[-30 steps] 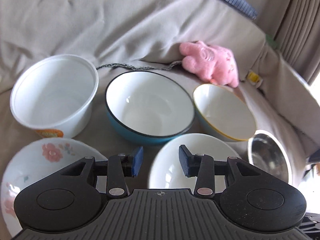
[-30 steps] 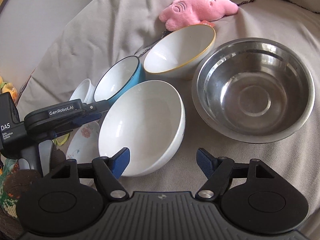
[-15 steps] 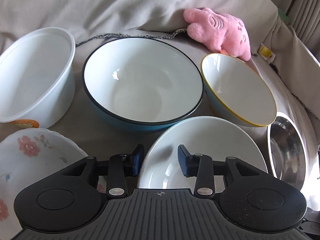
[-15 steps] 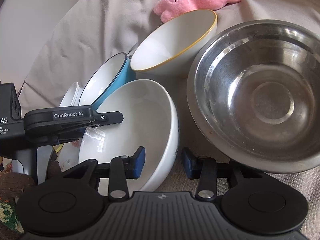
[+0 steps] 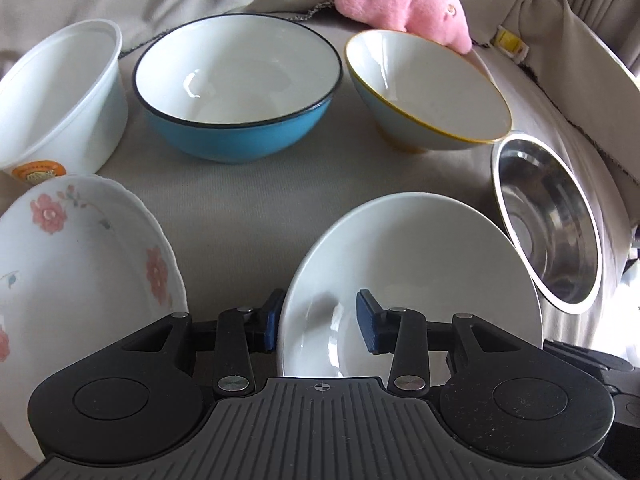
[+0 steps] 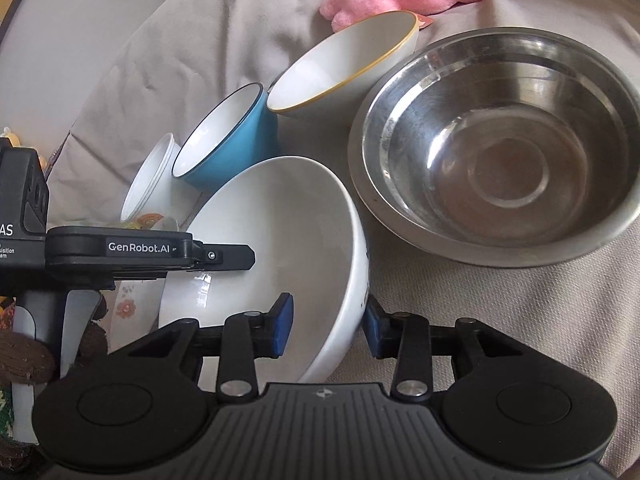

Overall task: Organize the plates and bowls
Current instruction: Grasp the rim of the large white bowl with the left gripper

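main thing: plain white ceramic bowl (image 5: 420, 260), sitting on the beige cloth (image 5: 240, 208) right under both grippers, so I'll place everything else off it

left gripper (image 5: 320, 320): straddling the near-left rim of the plain white ceramic bowl, one blue pad outside the wall and the other hanging inside. Fingers about half wide, and the inside pad has clear air between it and the wall, so it isn't pinching

right gripper (image 6: 328, 324): on the opposite rim of that bowl, fingers drawn in narrow with the wall sandwiched between the pads. Looks like a proper grip to me

blue bowl with a dark rim and white inside (image 5: 240, 80): behind the white bowl, toward its left, upright

pale bowl with a thin yellow rim (image 5: 420, 88): straight behind the white bowl, tipped a bit

stainless steel bowl (image 6: 500, 152): just beside the white bowl on its right, can't tell if they actually touch

white plastic tub with an orange label (image 5: 60, 92): far back-left of the white bowl

scalloped white plate with pink flowers (image 5: 80, 260): left of the white bowl, a strip of cloth between them

pink plush toy (image 5: 400, 0): furthest back from the white bowl, behind the yellow-rimmed one
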The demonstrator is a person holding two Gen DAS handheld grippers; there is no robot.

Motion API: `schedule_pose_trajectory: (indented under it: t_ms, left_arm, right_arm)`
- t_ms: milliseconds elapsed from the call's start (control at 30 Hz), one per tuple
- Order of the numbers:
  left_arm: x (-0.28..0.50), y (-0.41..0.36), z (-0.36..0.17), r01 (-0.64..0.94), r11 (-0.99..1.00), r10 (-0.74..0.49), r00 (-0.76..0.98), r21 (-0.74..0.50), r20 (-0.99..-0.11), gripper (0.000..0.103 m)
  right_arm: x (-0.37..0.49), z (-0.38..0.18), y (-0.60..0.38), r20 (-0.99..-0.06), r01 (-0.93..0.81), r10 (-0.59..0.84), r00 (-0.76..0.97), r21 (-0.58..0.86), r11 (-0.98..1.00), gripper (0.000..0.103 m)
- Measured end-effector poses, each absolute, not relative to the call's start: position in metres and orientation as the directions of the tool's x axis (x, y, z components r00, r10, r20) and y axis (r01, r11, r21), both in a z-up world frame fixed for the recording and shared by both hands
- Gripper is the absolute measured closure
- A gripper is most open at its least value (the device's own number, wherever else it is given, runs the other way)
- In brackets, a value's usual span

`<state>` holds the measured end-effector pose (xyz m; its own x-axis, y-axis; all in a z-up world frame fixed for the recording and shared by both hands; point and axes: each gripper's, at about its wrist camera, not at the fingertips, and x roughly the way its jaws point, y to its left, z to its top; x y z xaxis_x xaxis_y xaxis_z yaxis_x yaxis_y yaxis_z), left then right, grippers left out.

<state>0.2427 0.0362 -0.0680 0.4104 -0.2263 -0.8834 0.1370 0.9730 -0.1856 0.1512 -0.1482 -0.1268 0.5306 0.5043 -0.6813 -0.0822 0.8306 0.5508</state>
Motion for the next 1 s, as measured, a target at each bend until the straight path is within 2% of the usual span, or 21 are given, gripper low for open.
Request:
schedule_pose_trajectory:
  t_ms: [100, 233, 500, 1000]
  left_arm:
    - [0.242, 0.029, -0.069, 0.137, 0.981, -0.184, 0.417, -0.138, -0.89, 0.061]
    - [0.252, 0.025, -0.076, 0.14, 0.982, -0.175, 0.381, -0.131, -0.908, 0.057]
    - [0.256, 0.014, -0.072, 0.145, 0.982, -0.16, 0.333, -0.118, -0.929, 0.057]
    - [0.244, 0.01, -0.081, 0.103, 0.981, -0.19, 0.297, -0.166, -0.936, 0.054]
  right_arm:
    - [0.153, -0.13, -0.148, -0.676, -0.083, 0.501, 0.541, 0.549, 0.831, 0.065]
    - [0.156, -0.133, -0.146, -0.671, -0.093, 0.49, 0.556, 0.535, 0.839, 0.065]
    - [0.153, -0.131, -0.16, -0.646, -0.101, 0.529, 0.55, 0.577, 0.81, 0.066]
    - [0.153, -0.137, -0.167, -0.656, -0.107, 0.514, 0.553, 0.556, 0.824, 0.066]
